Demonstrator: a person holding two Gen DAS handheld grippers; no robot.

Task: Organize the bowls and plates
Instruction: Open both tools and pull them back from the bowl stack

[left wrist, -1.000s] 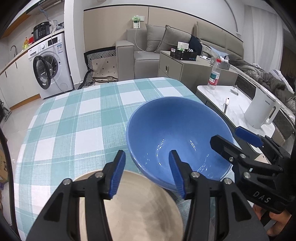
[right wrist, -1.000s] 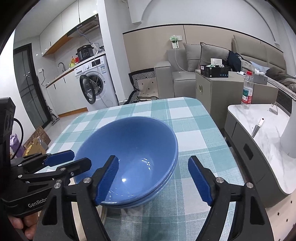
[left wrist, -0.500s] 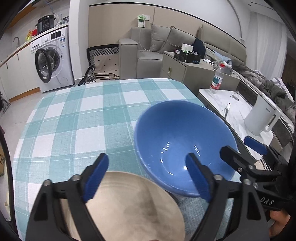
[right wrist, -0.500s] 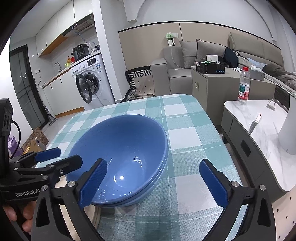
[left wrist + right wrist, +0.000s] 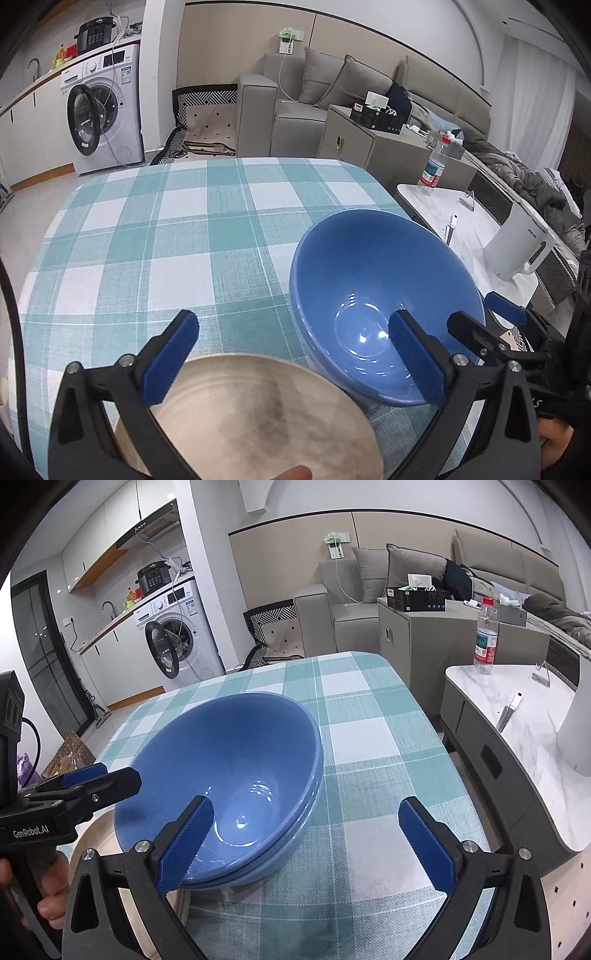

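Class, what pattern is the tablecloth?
A teal and white check on the tablecloth, clearest in the left wrist view.

Both grippers are black frames with silver screws and ribbed blue pads; the left gripper (image 5: 88,781) bears white "GenRobot.AI" lettering and a black cable.

Bright, even indoor light, soft shadows, sharp focus, strong fisheye bending with dark corners.
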